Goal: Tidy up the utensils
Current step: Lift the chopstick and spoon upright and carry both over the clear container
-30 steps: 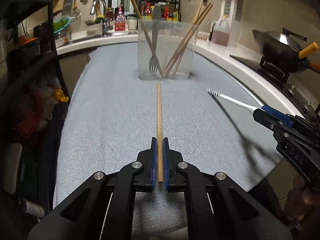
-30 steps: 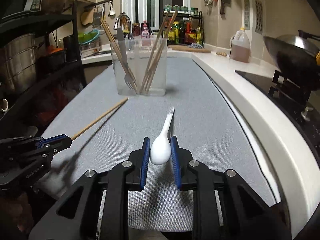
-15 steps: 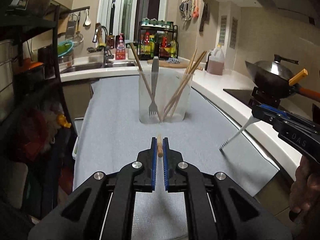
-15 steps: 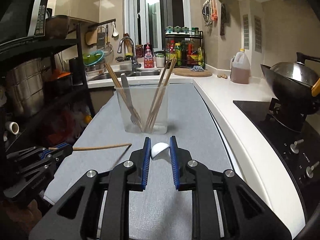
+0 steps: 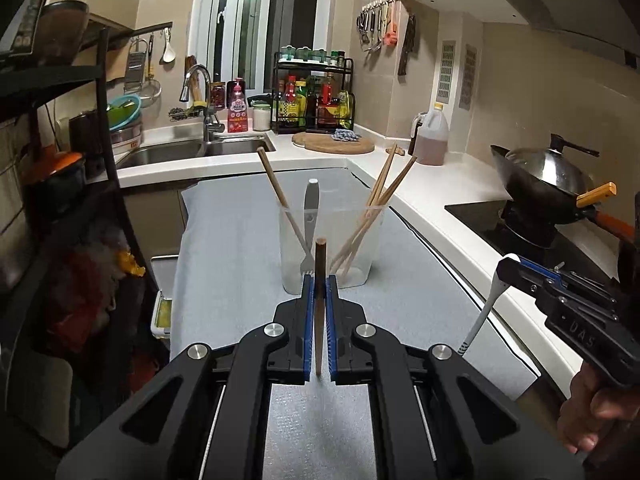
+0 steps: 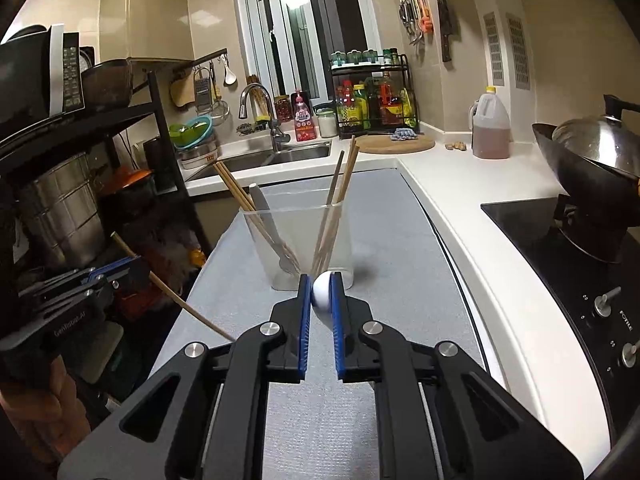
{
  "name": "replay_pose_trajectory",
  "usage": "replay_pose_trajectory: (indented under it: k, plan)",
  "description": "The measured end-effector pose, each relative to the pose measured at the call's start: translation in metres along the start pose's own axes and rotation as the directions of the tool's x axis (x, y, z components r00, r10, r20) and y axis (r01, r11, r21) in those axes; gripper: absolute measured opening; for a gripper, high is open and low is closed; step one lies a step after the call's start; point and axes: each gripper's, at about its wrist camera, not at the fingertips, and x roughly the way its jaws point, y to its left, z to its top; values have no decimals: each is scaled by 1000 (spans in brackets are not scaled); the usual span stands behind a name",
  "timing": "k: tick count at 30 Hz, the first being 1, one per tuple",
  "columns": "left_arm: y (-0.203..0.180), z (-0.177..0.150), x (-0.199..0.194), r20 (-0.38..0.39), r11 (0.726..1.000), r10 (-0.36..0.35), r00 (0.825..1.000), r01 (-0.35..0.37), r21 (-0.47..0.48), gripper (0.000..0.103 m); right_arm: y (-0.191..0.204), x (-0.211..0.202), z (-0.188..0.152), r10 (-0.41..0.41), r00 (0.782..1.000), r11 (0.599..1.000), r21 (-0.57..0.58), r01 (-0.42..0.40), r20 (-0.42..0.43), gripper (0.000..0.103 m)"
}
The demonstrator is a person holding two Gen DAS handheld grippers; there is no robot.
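Since a second ago both tools have come up off the grey mat, and the wooden chopstick (image 5: 319, 264) that lay flat, pointing at the clear container, now stands nearly upright between the left tool's pads. The white spoon has swung too: its handle pointed forward along the mat before and now hangs downward.

The left tool (image 5: 319, 280) is clamped tight on the chopstick, blue pads pressed to both sides, the stick's top rising above the tips and its lower end showing behind them. The right tool (image 6: 320, 280) is closing on the white spoon (image 6: 322, 294), whose bowl sits pinched between the blue pads; from the left wrist view the striped end of its handle points down toward the tabletop (image 5: 432, 200).

The clear container (image 5: 370, 236) stands on the grey mat (image 5: 232, 240) just ahead of both tools, apart from them. Inside it lean several chopsticks (image 5: 276, 184) and a metal fork (image 5: 310, 216), tines down. A wok (image 5: 540, 184) sits on the stove to the right.
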Motion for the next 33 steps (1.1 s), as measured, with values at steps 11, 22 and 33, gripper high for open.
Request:
replay_pose_trajectory:
  k: [11,22,33]
  plan:
    - [-2,39,-21,-39,1000,19,999,-19,15,6,10,-24,25,63,997,997,31,-64,33,10]
    - [1,52,-30,-93,1000,13,996,-11,15,6,18,-43,51,110,991,993,33,-113,72,10]
    - [-5,58,-22,-143,999,4,990,3,46,6,11,-34,62,147,986,986,71,-153,78,10]
